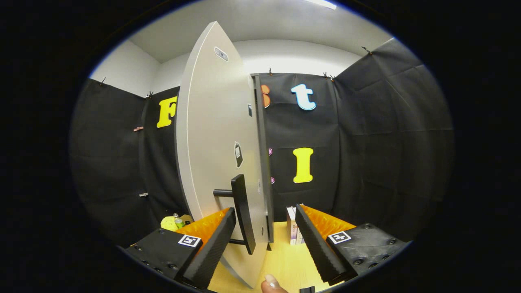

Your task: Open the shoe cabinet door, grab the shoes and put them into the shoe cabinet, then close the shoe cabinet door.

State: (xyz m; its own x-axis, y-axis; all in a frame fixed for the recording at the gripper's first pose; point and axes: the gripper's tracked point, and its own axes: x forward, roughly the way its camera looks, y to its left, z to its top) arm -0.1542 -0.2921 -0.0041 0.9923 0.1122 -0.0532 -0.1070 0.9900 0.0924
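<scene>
A: Where's the gripper [265, 240]?
B: Low in the frame, fingers spread wide, gripping nothing. The black handle [243, 211] sits between them, close beside the left finger [211, 248]; whether they touch I can't tell

A: And the door [220, 154]?
B: Pale grey, swung edge-on, rising from bottom centre to upper left. A fingertip [272, 283] shows below it, a small box [292, 226] on the yellow floor [285, 260] beyond

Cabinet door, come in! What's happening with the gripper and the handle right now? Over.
Gripper open, fingers either side of the door's edge. Shoe cabinet door edge-on, black handle between the fingers, not clamped. Fingertip just below; small box beyond on the floor.
</scene>
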